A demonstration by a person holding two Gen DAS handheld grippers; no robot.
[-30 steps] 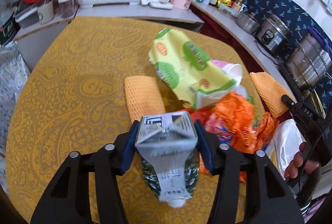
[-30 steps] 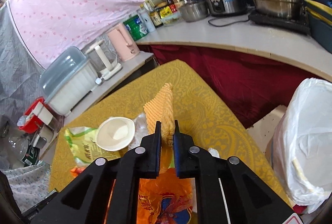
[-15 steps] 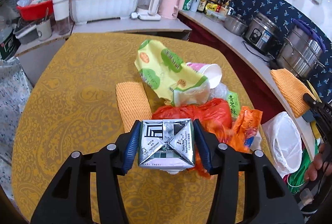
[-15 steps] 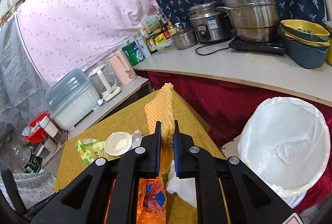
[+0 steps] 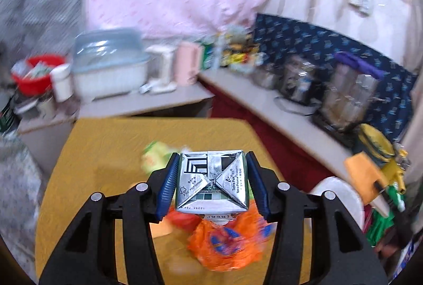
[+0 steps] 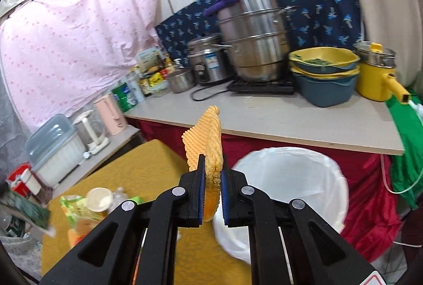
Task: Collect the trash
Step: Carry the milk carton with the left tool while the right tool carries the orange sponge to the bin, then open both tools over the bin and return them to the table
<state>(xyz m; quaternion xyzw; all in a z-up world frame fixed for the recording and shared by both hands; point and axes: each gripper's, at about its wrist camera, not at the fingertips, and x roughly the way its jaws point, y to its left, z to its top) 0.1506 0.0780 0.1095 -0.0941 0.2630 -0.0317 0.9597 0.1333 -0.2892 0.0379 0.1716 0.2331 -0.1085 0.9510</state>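
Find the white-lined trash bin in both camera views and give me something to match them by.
Left wrist: trash bin at lower right, partly hidden behind the right finger of the left gripper.
Right wrist: trash bin right of centre, below the counter edge.
Shared landmark: the pink kettle on the counter.

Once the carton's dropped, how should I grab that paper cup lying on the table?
The paper cup lies on its side among wrappers on the table, with its open mouth toward the right wrist camera. A judgement: come down from above and pinch the rim edge, one finger inside the mouth, since its body is partly buried.
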